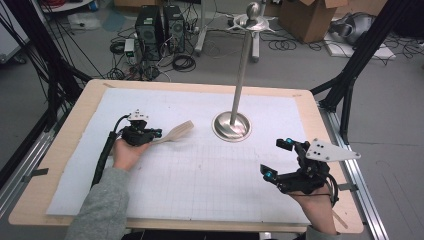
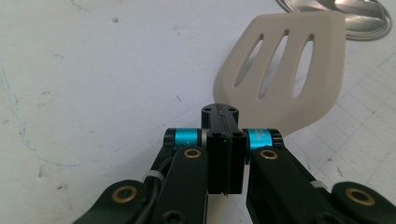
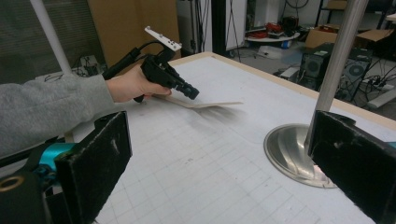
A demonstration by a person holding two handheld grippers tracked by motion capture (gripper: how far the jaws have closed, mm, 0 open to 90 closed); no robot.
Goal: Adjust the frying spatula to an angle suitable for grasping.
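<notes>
The left tongs (image 1: 150, 134) were clamped on the beige slotted plastic spatula (image 1: 176, 132), blade aimed at 2 o'clock toward the steel stand base (image 1: 231, 125), right tongs (image 1: 278, 158) wide apart, well off.

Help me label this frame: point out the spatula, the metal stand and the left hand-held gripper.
spatula (image 2: 285, 70), left gripper view, slotted blade.
metal stand (image 1: 231, 126), high view, round base.
left hand-held gripper (image 1: 156, 133), high view, jaw tips shut on the spatula's handle.

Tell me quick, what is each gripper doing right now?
Left gripper: closed on the handle of the beige slotted spatula, holding it just above the table.
Right gripper: open, holding nothing, near the metal stand.
</notes>
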